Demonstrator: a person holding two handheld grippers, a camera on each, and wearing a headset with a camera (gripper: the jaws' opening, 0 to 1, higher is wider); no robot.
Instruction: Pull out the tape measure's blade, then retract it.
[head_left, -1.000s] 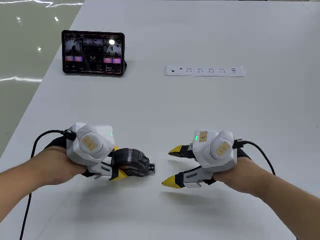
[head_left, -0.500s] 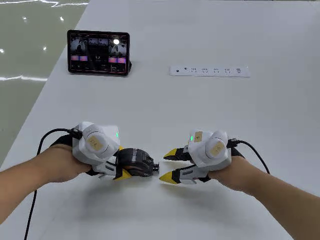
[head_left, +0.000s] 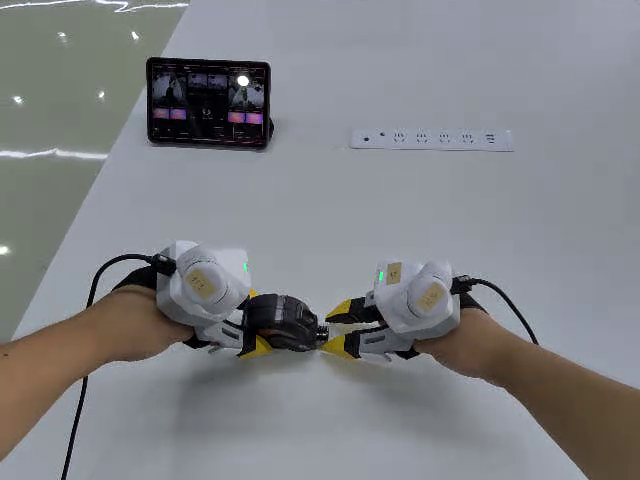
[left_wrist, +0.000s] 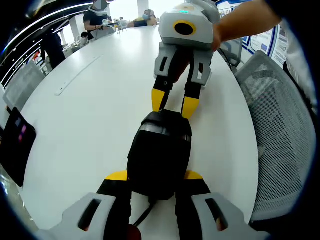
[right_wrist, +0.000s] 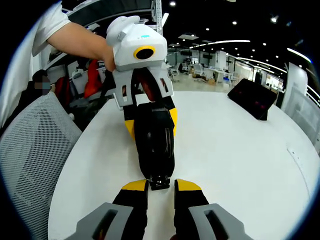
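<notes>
Head view, left gripper: the white-and-black left gripper (head_left: 256, 322) with yellow tips sat at 7 o'clock, its jaws clamped on the black rounded tape measure (head_left: 285, 322).
Head view, tape measure: it lay low over the white table (head_left: 400, 220), just short of 6 o'clock, between the two grippers.
Head view, right gripper: the matching right gripper (head_left: 335, 328) sat at 5 o'clock, jaws narrow, tips at the case's front end.
Head view, background: a dark tablet with a lit screen (head_left: 209, 102) stood at 11 o'clock and a white power strip (head_left: 432, 139) lay at 1 o'clock, both well apart from the grippers.
Left gripper view, own jaws: the left gripper (left_wrist: 155, 176) rose from 6 o'clock, holding the tape measure (left_wrist: 160, 155) by its sides.
Left gripper view, other gripper: the right gripper (left_wrist: 174, 103) came in from 12 o'clock, tips touching the case's far end.
Left gripper view, surroundings: a grey mesh chair (left_wrist: 280, 140) was at 3 o'clock.
Right gripper view, own jaws: the right gripper (right_wrist: 160, 187) stood narrow at 6 o'clock, the small blade-end hook (right_wrist: 160, 183) between its tips; I cannot tell whether they pinched it.
Right gripper view, tape measure: the case (right_wrist: 155, 145) was at centre, gripped by the left gripper (right_wrist: 152, 123) from 12 o'clock.
</notes>
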